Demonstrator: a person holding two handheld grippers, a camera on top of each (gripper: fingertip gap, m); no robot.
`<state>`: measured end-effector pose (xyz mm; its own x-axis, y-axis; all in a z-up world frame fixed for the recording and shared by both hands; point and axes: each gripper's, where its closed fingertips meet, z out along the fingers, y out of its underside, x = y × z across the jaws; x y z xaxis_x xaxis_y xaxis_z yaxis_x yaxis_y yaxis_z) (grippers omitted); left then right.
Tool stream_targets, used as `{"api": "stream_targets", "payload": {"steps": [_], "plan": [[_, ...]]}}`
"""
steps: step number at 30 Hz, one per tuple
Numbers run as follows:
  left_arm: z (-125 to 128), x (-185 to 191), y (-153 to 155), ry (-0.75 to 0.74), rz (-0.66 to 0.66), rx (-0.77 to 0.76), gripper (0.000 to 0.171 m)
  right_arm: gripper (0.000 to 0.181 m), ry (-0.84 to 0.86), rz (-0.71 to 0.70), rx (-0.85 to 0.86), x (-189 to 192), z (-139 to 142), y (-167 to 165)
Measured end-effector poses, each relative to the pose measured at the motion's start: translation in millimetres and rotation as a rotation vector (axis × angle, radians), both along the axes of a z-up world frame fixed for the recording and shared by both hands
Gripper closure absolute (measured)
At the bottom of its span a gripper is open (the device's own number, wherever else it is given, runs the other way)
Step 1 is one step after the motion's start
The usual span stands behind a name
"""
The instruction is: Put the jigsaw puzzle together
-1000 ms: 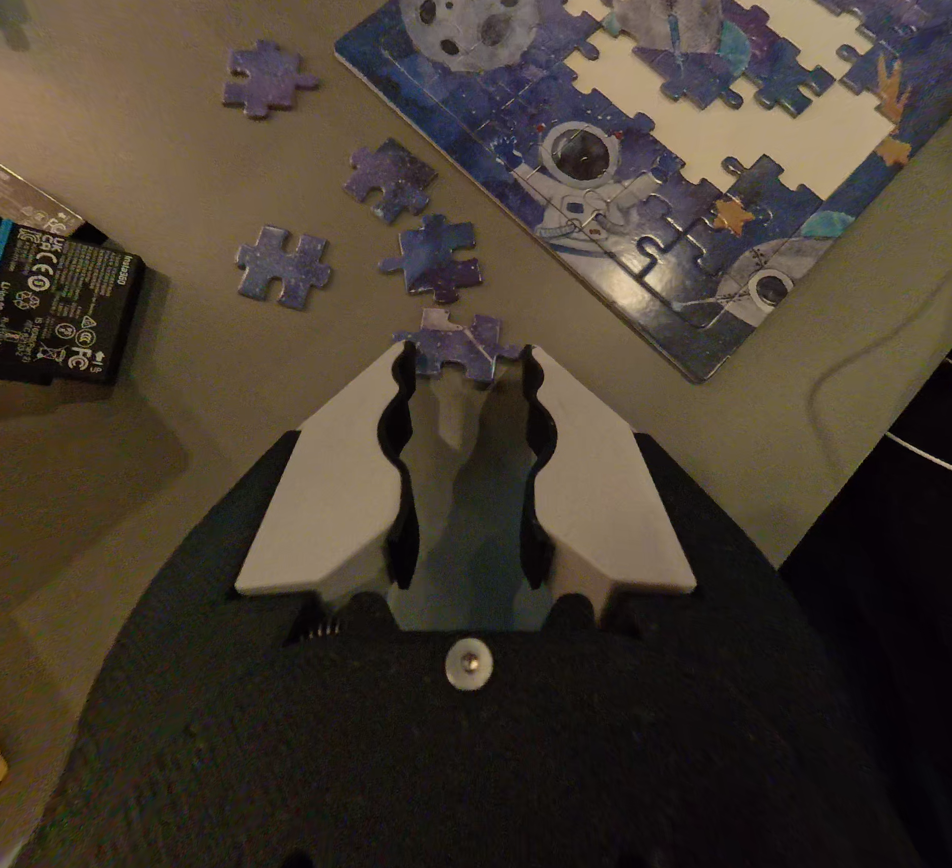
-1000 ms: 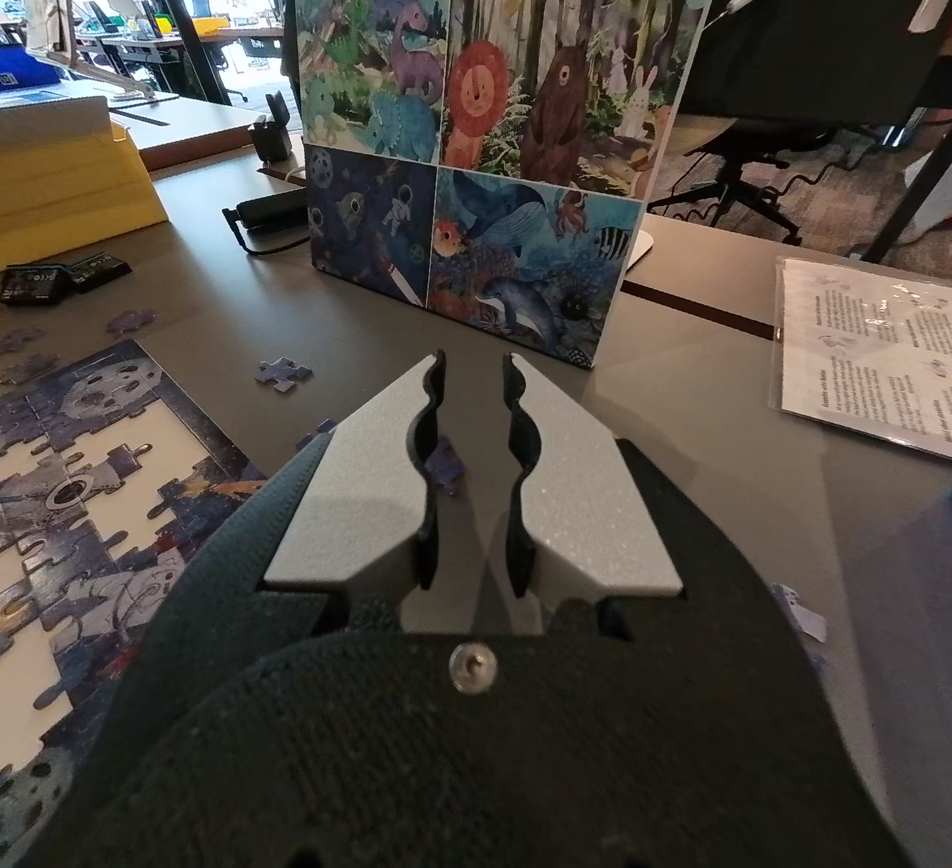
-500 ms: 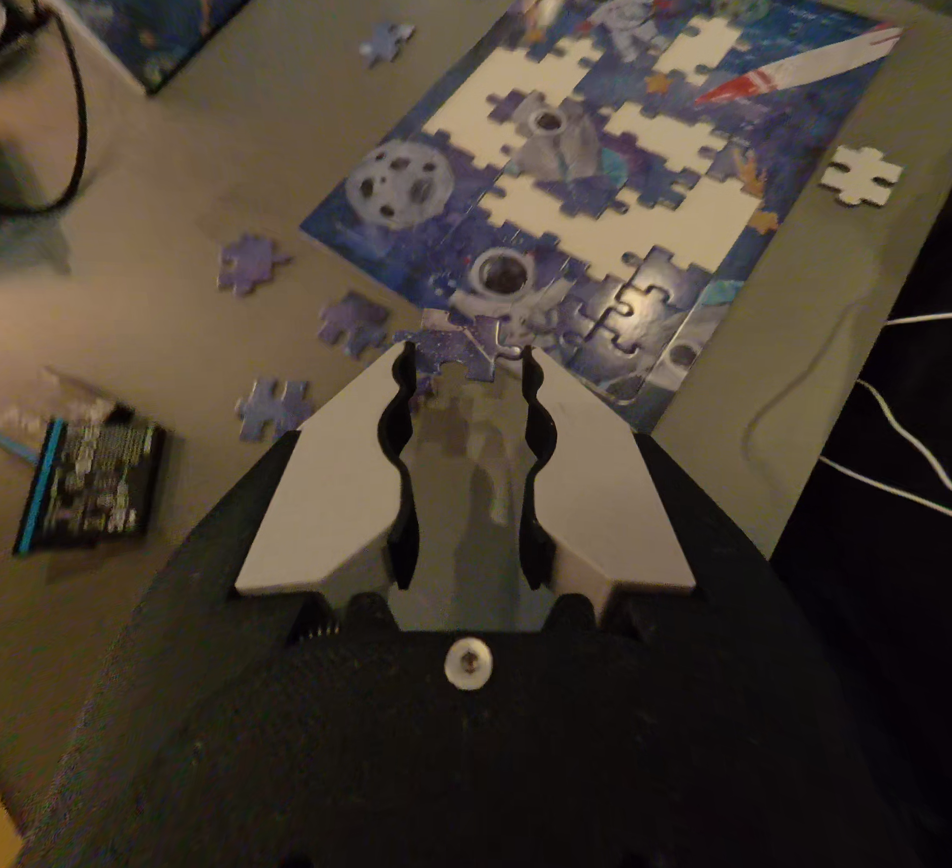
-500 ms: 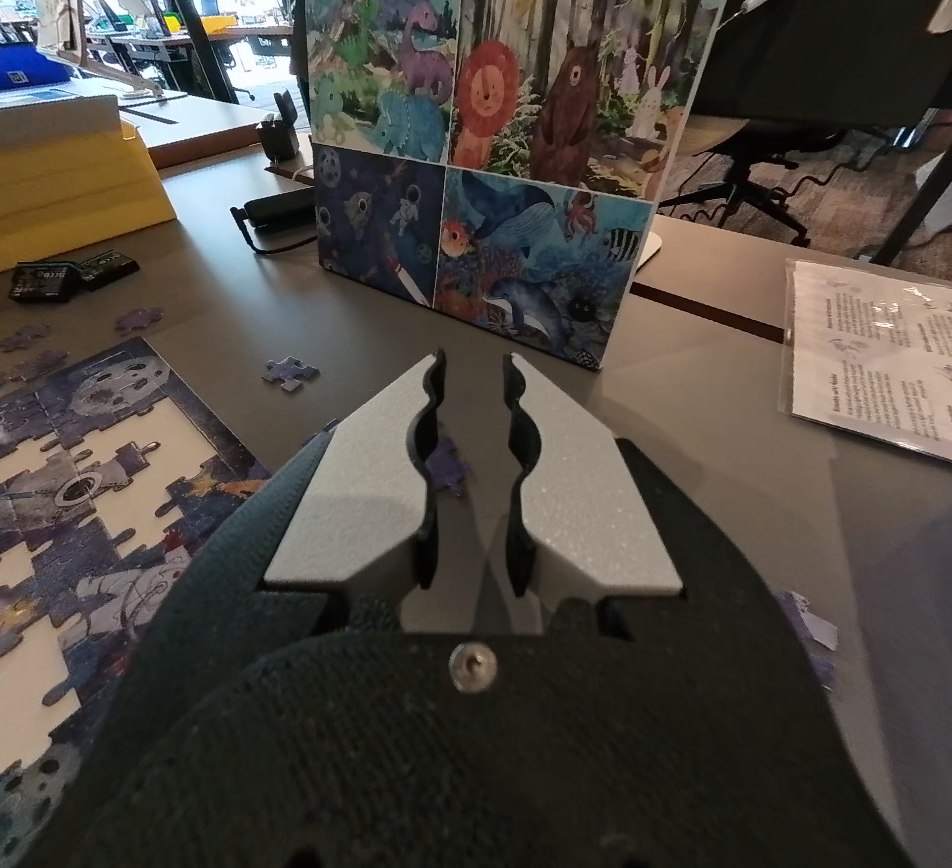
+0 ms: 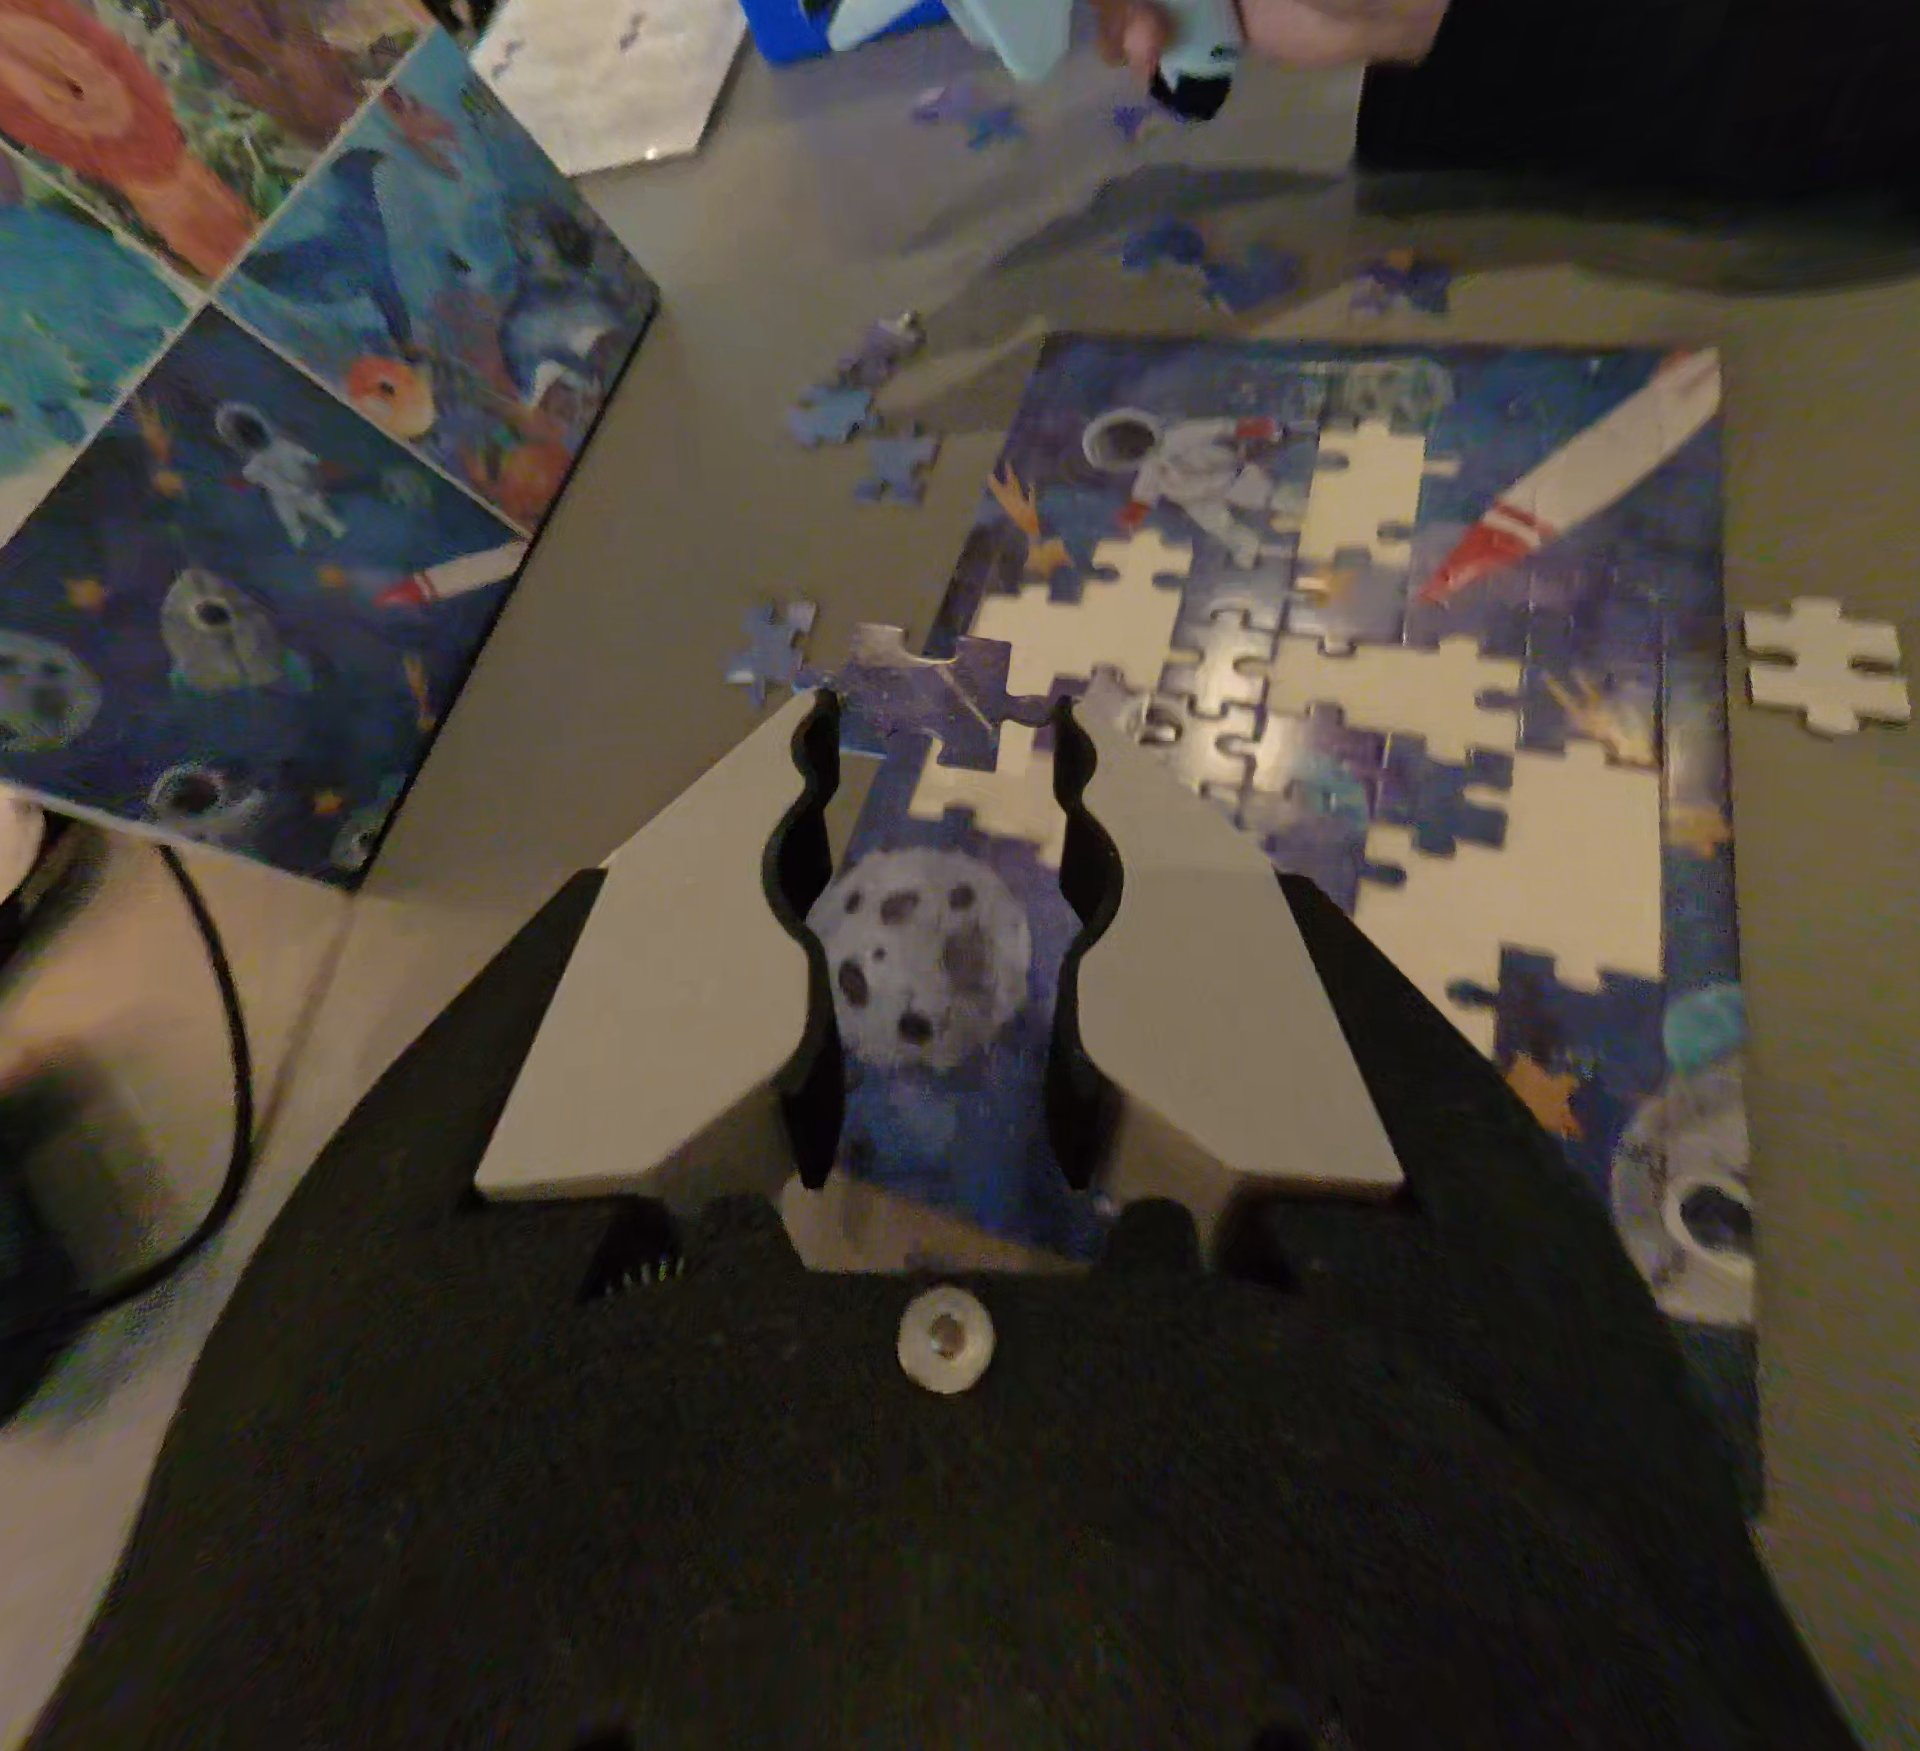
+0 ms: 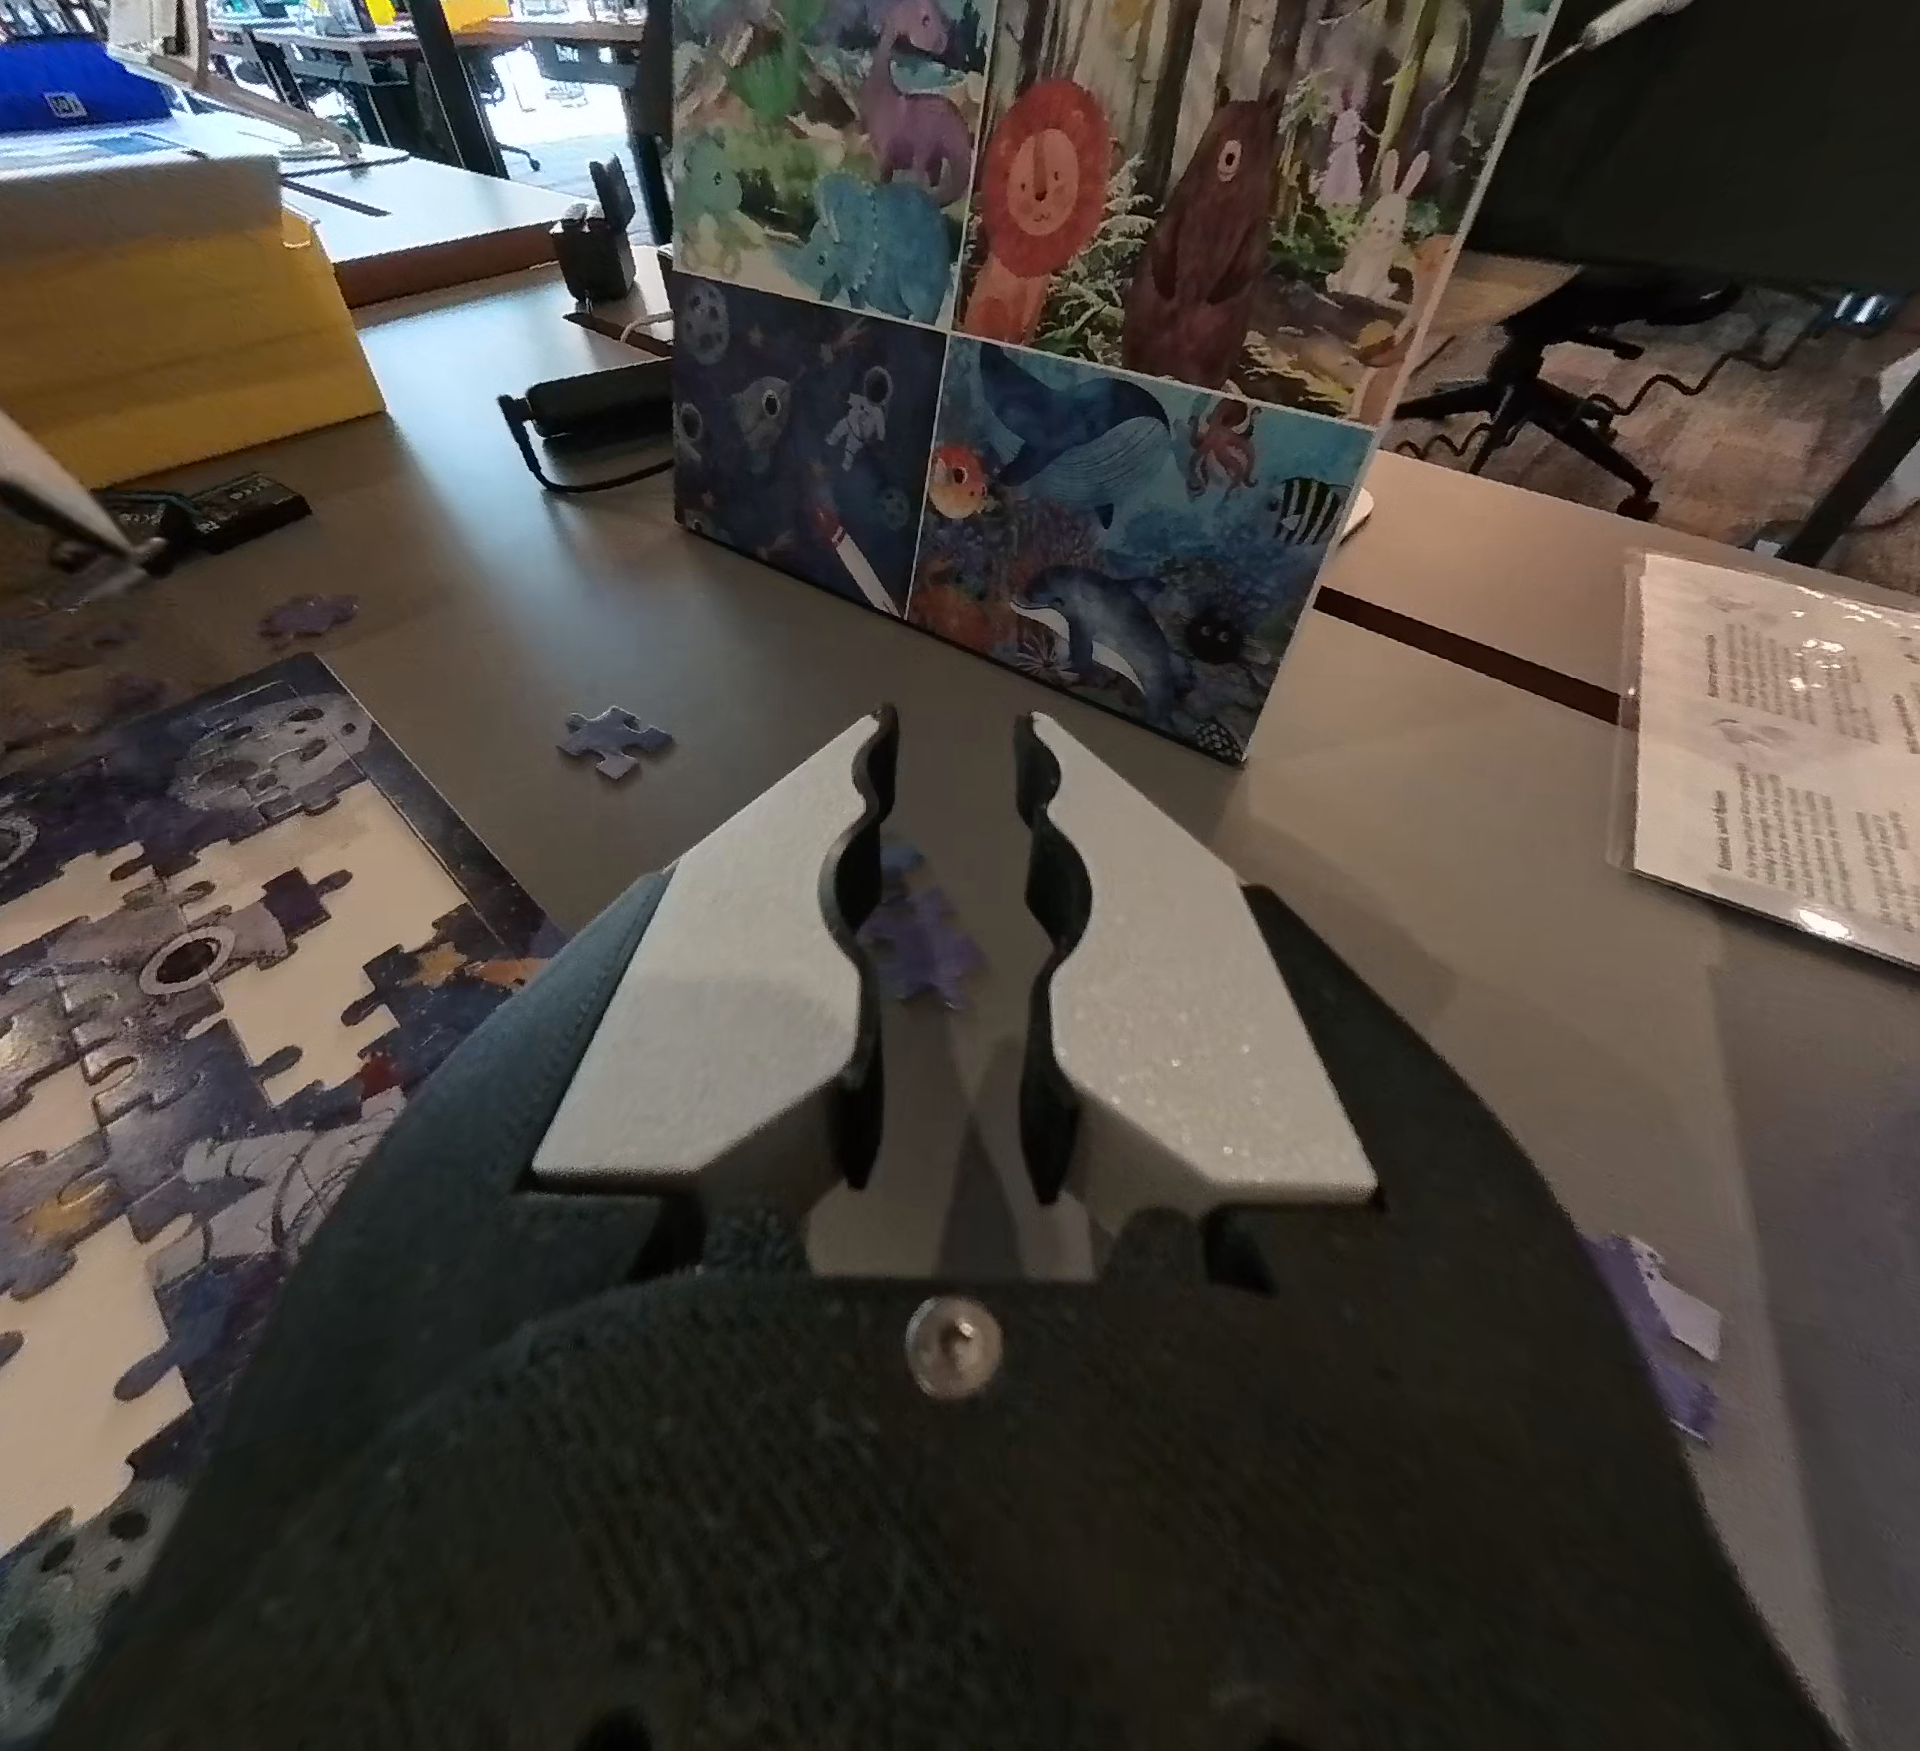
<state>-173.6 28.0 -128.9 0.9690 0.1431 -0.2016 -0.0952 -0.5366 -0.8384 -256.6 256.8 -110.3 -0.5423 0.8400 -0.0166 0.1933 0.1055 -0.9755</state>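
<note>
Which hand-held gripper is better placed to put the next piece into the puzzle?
Left. The left hand-held gripper already holds a dark blue cardboard puzzle piece above the space-themed puzzle board.

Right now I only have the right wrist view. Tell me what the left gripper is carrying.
Observer: The left gripper pinches a purple puzzle piece at its tips.
Operator: Say where it is.
Observer: Over the puzzle board, at the edge facing the picture box, just beyond the painted moon.
Operator: Name a loose piece I can't see.
Observer: A white, face-down piece lies on the table off the board's opposite edge.
</note>
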Motion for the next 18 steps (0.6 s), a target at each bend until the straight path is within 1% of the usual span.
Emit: {"api": "stream_targets", "payload": {"steps": [2,3,5,7,9,14,18], "plan": [[-4.4,-3.3,13.7,-0.021,-0.016,0.028,0.133,0.160,0.001,0.007,0.011,0.8,0.1,-2.6],[-11.8,-2.4,17.5,-0.033,-0.020,0.017,0.132,0.160,0.000,0.011,0.017,1.1,-0.2,-3.9],[-31.9,2.3,17.3,-0.027,-0.029,-0.066,0.132,0.160,0.002,0.022,0.025,2.0,0.9,-7.0],[-46.7,-1.5,13.4,0.033,-0.009,-0.127,0.132,0.160,0.006,0.041,0.019,4.1,3.6,-12.3],[-57.8,-1.4,11.8,-0.002,-0.012,-0.161,0.132,0.159,0.005,0.065,0.009,6.7,5.3,-19.5],[-56.4,-0.9,12.2,-0.085,-0.022,-0.123,0.132,0.159,0.007,0.087,0.065,10.1,2.0,-31.1],[-59.7,-2.7,8.2,-0.100,-0.012,-0.125,0.132,0.159,0.010,0.096,0.081,11.6,1.4,-35.8]]}}
